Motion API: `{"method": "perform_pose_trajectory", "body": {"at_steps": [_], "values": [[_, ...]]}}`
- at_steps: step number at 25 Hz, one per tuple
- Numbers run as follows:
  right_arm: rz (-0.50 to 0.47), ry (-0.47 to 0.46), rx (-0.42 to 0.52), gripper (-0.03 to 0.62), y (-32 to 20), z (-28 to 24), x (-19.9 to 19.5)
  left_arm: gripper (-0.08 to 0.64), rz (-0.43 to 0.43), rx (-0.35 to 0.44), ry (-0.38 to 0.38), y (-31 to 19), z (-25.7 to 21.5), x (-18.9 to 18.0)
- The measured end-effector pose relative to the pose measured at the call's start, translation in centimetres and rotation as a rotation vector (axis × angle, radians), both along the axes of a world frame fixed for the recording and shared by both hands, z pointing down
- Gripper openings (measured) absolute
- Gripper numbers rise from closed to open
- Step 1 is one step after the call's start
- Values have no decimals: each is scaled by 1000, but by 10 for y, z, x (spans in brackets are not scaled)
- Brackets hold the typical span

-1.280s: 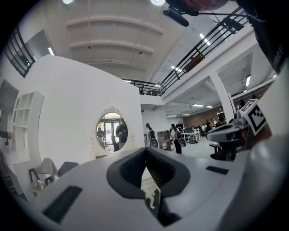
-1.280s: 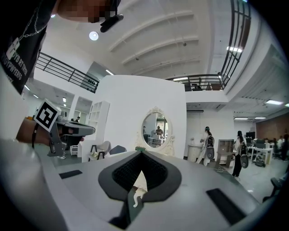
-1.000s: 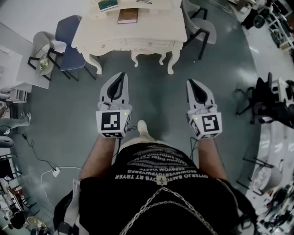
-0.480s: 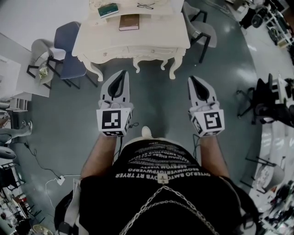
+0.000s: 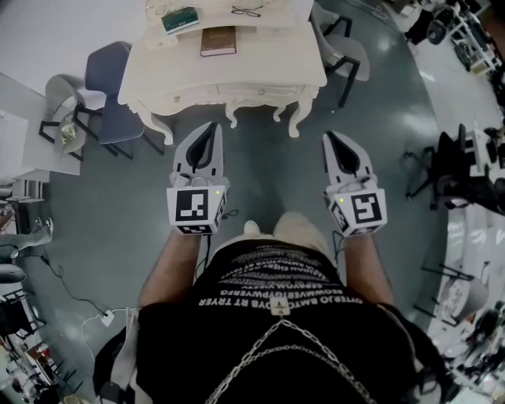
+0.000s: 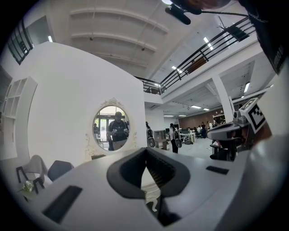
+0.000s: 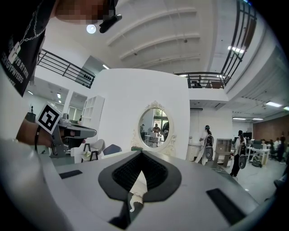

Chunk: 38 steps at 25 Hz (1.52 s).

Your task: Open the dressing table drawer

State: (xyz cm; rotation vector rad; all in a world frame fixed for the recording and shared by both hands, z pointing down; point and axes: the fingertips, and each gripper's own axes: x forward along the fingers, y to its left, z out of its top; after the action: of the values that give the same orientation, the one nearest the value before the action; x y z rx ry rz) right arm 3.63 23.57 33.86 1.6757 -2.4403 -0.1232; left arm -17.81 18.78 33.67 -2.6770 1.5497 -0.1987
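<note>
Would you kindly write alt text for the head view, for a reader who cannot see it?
Seen from above, a person holds the left hand-held gripper and the right hand-held gripper, both shut and empty, aimed at a cream dressing table ahead on a grey floor. Its drawers are closed; a brown book lies on top.

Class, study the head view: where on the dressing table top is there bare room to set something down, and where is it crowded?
Bare: the front strip of the dressing table top, between the brown book and the front edge, and the right end beside that book. Crowded: the back, with the green book and glasses.
</note>
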Motion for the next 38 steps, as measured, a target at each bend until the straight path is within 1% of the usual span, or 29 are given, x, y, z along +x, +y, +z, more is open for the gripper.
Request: {"method": "perform_pose_trajectory", "body": {"at_steps": [6,10,13,17,26,34,38], "values": [[3,-14,-25,2,-20,11,9,3,-8,-29,-5,-18,12,4],[-12,-6,-31,2,-42,17,14,3,-30,-38,3,-40,16,6],[-15,-2,-40,2,-62,18,24,3,-37,-56,13,-57,18,16],[-25,-11,-36,2,-91,18,35,3,-41,-38,-5,-81,15,29],[-48,-9,-48,2,-148,18,46,3,-64,-47,-3,-133,19,39],[-66,-11,-46,2,-184,14,58,3,-72,-55,-2,-167,18,53],[-77,-9,-47,2,-203,11,71,3,-82,-50,2,-185,13,68]]}}
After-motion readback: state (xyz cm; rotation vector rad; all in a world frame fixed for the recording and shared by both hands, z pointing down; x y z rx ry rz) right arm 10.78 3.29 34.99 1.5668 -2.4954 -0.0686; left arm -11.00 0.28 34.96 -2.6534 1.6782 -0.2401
